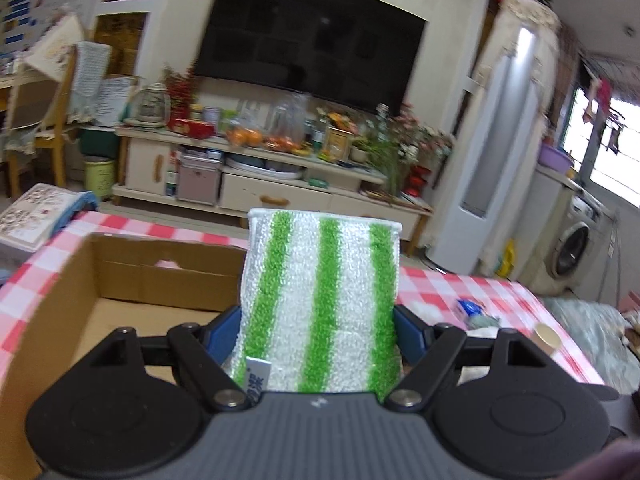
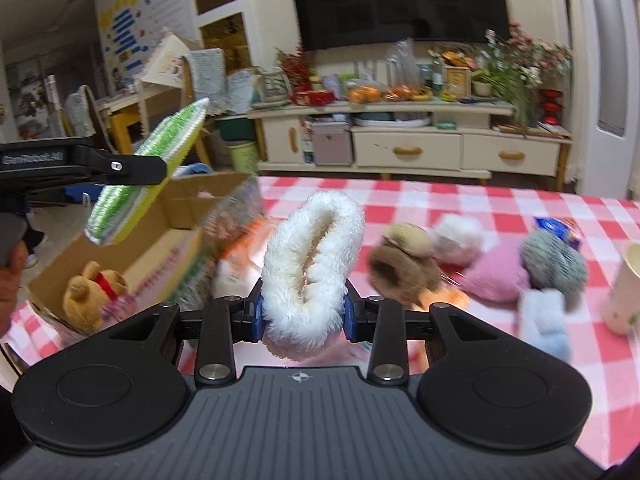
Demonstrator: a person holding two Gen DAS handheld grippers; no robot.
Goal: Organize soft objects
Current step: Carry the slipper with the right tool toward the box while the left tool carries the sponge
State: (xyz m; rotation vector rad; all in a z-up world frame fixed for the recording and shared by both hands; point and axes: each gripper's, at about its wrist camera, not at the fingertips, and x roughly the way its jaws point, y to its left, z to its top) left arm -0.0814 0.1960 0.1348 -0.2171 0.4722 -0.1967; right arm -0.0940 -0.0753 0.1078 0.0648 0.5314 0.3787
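Note:
My left gripper (image 1: 318, 330) is shut on a green-and-white striped sponge cloth (image 1: 320, 300), held upright above the open cardboard box (image 1: 120, 276). In the right wrist view that same sponge cloth (image 2: 148, 176) hangs tilted over the box (image 2: 160, 240), where a tan teddy bear (image 2: 94, 292) lies. My right gripper (image 2: 304, 312) is shut on a fluffy white ring-shaped plush (image 2: 312, 268), lifted above the checked tablecloth. Behind it on the cloth lie a brown plush (image 2: 404, 264), a white puff (image 2: 458, 236), a pink plush (image 2: 500, 276), a grey yarn-like ball (image 2: 554, 264) and a pale blue plush (image 2: 546, 324).
The table wears a red-and-white checked cloth (image 2: 460, 200). A paper cup (image 2: 624, 288) stands at the right edge, with a blue packet (image 2: 558, 228) behind the soft things. A plastic-wrapped package (image 2: 228, 240) leans by the box. A TV cabinet (image 2: 400, 140) stands beyond the table.

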